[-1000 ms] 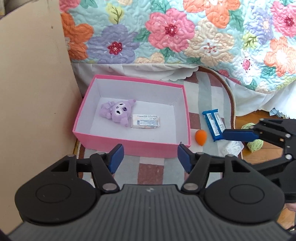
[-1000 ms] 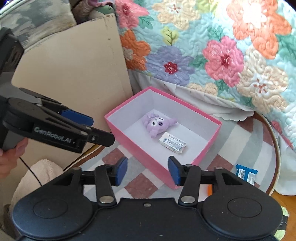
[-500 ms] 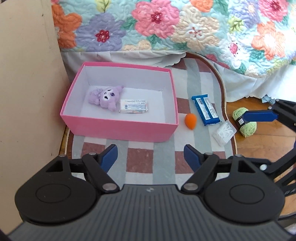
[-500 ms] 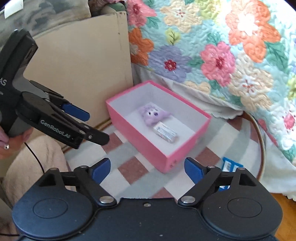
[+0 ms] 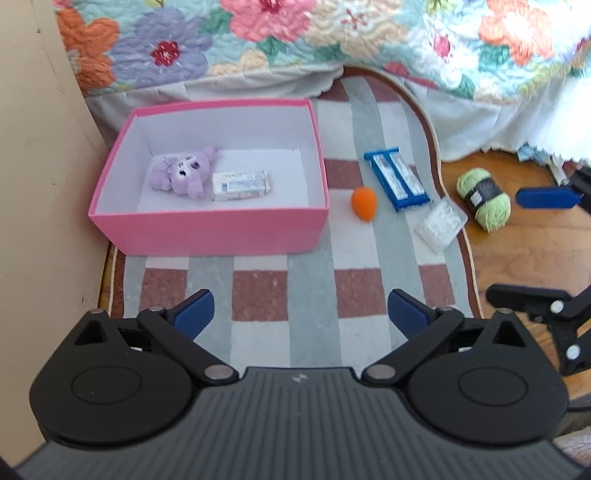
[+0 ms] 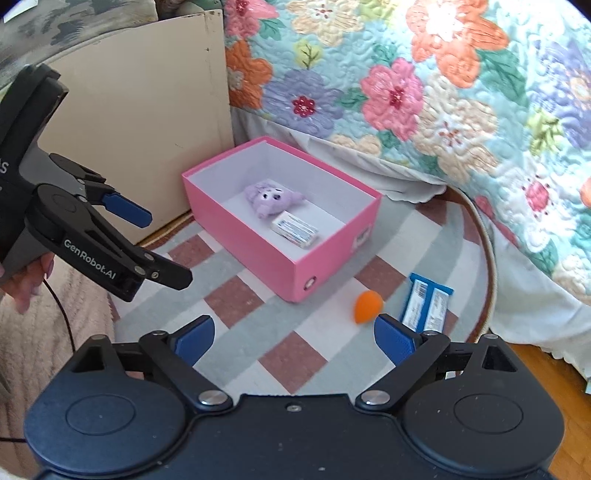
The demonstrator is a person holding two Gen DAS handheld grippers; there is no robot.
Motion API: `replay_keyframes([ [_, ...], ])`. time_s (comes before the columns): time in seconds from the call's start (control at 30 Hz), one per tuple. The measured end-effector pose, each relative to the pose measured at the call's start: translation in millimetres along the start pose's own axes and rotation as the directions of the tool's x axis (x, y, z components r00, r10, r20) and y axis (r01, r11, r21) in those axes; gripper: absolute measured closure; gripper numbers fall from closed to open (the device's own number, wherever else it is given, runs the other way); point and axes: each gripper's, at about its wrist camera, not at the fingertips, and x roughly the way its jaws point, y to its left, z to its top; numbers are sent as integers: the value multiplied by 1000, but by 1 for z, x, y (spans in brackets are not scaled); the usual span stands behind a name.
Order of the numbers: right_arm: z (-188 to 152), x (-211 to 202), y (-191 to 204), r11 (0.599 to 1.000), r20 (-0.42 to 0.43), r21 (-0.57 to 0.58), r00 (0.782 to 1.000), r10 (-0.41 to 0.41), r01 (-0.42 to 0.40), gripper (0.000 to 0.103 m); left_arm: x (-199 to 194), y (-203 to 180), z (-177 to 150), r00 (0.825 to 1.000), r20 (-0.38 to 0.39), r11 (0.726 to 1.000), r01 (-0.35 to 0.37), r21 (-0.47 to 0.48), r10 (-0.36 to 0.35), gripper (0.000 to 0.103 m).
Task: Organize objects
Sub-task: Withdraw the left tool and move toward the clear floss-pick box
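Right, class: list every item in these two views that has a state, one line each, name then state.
Left claw: open, empty.
Right claw: open, empty.
Box: lidless, on the rug, holding two items.
Plush: in the box, beside the packet.
Packet: lying flat in the box.
Sponge: on the rug, outside the box.
Blue pack: flat on the rug.
Clear bag: at the rug's edge.
Yarn: on the wooden floor.

Ahead of us a floral quilt (image 5: 332,33) drapes over a checked rug (image 5: 280,295); wooden floor (image 5: 517,254) lies to our right.
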Motion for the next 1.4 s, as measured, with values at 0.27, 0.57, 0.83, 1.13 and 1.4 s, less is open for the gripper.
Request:
replay_keyframes([
  [0.27,-19,-8,-10,997,-13,-38,998,-65,65,7,13,-18,-1,996,-53,997,72,-24,-74,0],
  [0.57,-45,-16,-19,997,101,-69,994,-31,38,7,42,-34,7,990,-78,990,113,-86,-119,0],
  [0.83,-60,2,-34,998,86,-52,996,-31,35,7,61,-54,14,984,-70,986,162,-28,-164,1],
  [1.13,-75,28,-59,992,26,-15,992,-124,125,7,88,-84,24,991,-97,994,92,54,-86,1],
  [1.4,-84,32,-67,999,-4,-2,999,-44,44,0,112,-105,29,984,-118,988,144,52,-137,4],
])
